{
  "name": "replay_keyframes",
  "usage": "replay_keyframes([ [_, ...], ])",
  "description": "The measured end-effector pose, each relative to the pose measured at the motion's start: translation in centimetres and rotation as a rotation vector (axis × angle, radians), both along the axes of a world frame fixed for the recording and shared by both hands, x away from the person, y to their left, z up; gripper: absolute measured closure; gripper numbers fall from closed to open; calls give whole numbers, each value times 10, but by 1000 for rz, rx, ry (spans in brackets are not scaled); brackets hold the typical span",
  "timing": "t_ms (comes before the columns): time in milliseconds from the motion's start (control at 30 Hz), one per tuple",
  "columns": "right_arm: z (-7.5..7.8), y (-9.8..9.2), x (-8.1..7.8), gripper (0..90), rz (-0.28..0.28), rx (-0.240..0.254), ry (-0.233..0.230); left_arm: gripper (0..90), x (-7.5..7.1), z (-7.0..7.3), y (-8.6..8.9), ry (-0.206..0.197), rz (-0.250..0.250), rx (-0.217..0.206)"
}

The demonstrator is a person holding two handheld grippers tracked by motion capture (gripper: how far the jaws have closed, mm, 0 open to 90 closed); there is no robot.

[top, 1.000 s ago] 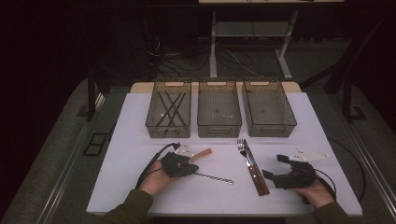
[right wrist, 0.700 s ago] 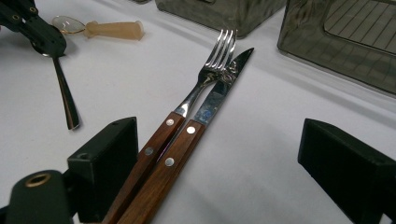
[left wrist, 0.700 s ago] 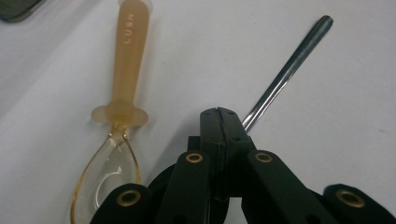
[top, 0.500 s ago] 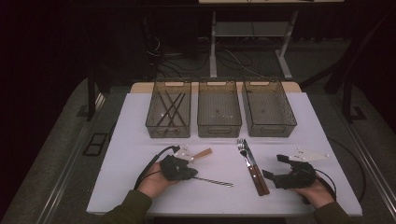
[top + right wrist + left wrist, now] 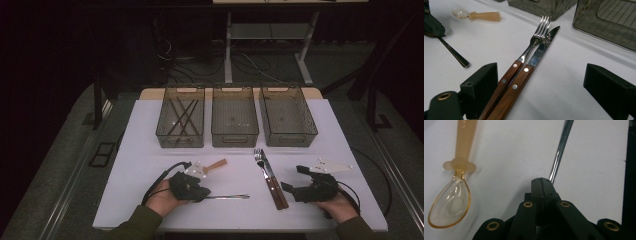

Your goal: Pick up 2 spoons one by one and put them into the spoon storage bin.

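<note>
My left gripper lies low on the white table at the front left. Its jaws are shut on a slim metal utensil, whose handle runs out to the right. A clear amber plastic spoon lies just beyond it. A fork and a knife with wooden handles lie side by side. My right gripper rests open just right of them. The wooden handles pass close to its left jaw without being pinched.
Three grey see-through bins stand in a row at the back: the left bin holds several dark sticks, while the middle bin and the right bin look bare. A cable loops beside each hand. The table's front edge is near my forearms.
The left hand has shifted slightly, and the metal utensil in it has swung to lie more level across the table. The right gripper, fork and knife have not moved.
</note>
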State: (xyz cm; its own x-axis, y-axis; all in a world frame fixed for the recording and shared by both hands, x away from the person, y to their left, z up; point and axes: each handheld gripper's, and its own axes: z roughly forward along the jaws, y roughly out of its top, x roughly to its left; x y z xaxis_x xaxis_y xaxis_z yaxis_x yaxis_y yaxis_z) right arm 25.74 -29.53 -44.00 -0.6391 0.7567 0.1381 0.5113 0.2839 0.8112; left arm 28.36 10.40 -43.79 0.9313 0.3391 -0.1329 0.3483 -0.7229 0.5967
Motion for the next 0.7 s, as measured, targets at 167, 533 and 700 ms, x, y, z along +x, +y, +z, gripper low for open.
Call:
replay_keyframes([
  [167,0,0,0,119,-1,0,1,900,-3,1,2,8,-20,6],
  [533,1,-1,0,119,0,1,2,599,-8,10,23,-25,71,-84],
  [700,1,0,0,119,-1,0,1,530,-16,7,35,-27,115,-80],
])
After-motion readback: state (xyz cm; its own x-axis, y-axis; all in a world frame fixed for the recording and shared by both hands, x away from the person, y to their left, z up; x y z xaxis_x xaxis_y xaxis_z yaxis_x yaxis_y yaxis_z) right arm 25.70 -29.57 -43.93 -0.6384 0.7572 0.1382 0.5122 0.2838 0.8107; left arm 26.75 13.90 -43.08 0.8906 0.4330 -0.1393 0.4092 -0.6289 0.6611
